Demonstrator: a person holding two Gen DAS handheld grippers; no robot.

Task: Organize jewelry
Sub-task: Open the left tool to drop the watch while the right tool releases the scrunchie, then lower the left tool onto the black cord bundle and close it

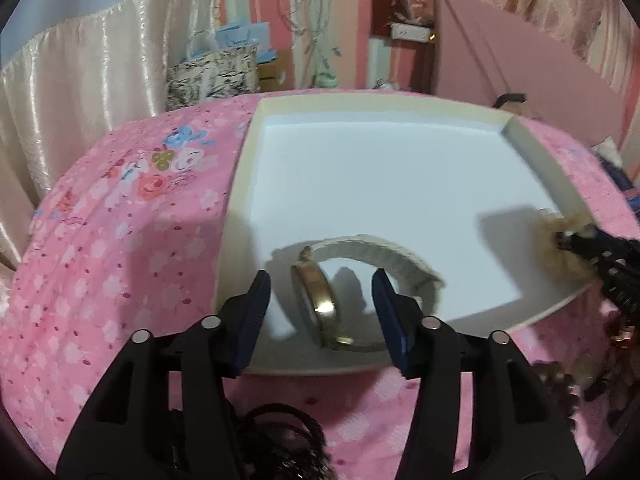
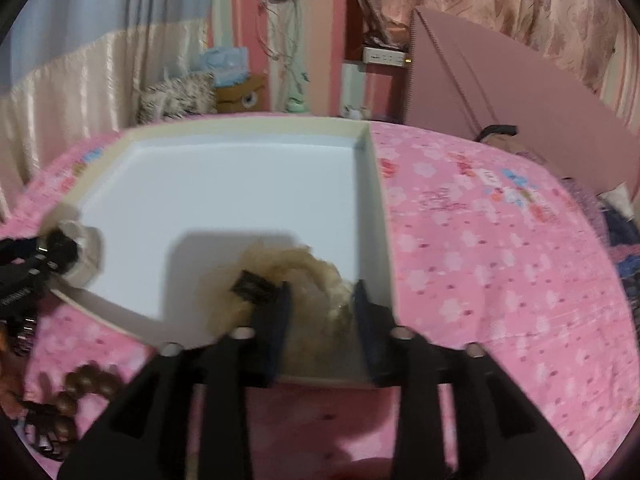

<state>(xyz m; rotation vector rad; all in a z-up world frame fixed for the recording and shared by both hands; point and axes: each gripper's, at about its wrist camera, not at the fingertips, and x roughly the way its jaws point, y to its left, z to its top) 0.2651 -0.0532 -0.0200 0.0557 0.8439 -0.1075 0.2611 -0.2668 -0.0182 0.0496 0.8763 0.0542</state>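
Watch (image 1: 320,300): it lies on its side in the box (image 1: 400,128), at the near-left corner of the white floor. Gold case toward the left wall, cream strap (image 1: 384,258) looping away from it toward the box middle. I read no pad on it.

Left gripper (image 1: 320,308): my jaws stand about half wide, one blue pad on each side of the watch, both clear of it. The case sits between them, nearer the left pad. Tips hang over the near wall of the box.

Right gripper (image 2: 320,312): jaws parted to a middling gap over the near-right corner of the box. The scrunchie (image 2: 296,276), a tan fluffy one with a small dark tag (image 2: 252,288), lies on the box floor there, partly between the pads. This view is blurred; I cannot tell whether the left pad brushes the fluff, but the right pad stands off it, so I count it as let go.

Box: shallow, cream walls, white floor, sitting on the pink flowered bedspread (image 1: 120,260). Rest of its floor bare.

Outside the box, on the bedspread near its front wall: brown wooden beads (image 2: 88,388) toward the left front, and a dark cord bundle (image 1: 288,432) just under my left gripper.
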